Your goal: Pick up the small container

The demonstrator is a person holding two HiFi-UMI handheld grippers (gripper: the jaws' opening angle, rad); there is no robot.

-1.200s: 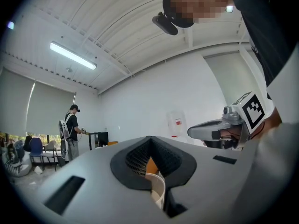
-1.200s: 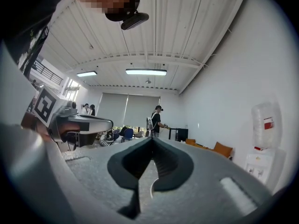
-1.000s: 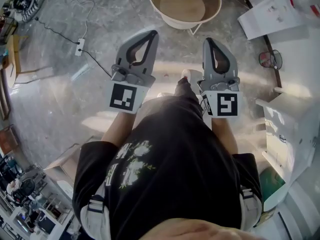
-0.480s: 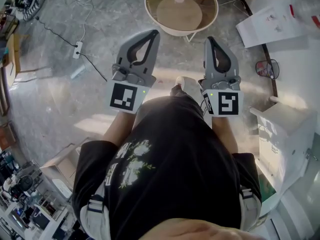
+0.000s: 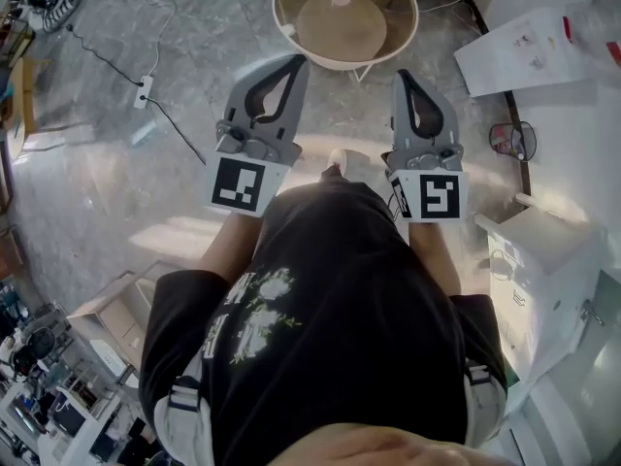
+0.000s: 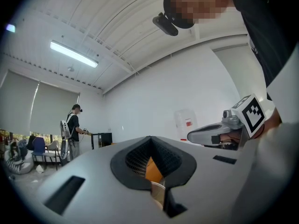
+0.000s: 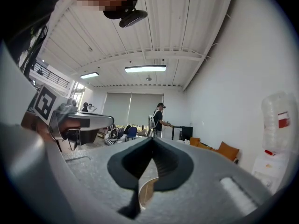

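Observation:
In the head view both grippers are held out level over the grey floor, side by side in front of the person's body. My left gripper (image 5: pixel 298 62) is shut with nothing between its jaws, and my right gripper (image 5: pixel 400 74) is shut and empty too. In the left gripper view the jaws (image 6: pixel 150 138) meet at the tip, and the right gripper (image 6: pixel 219 133) shows beside them. The right gripper view shows its jaws (image 7: pixel 152 139) closed and the left gripper (image 7: pixel 84 121) alongside. A small dark mesh cup (image 5: pixel 511 140) stands at the edge of the white table (image 5: pixel 572 115) on the right.
A round wire-framed side table (image 5: pixel 349 27) with a wooden top stands just ahead of the grippers. A white box (image 5: pixel 514 47) lies on the white table. A white cabinet (image 5: pixel 539 260) is at the right, a power strip (image 5: pixel 144 90) and cable on the floor at the left. Other people stand far off.
Both grippers have travelled forward together, still shut. The round side table and the mesh cup have come nearer in the head view.

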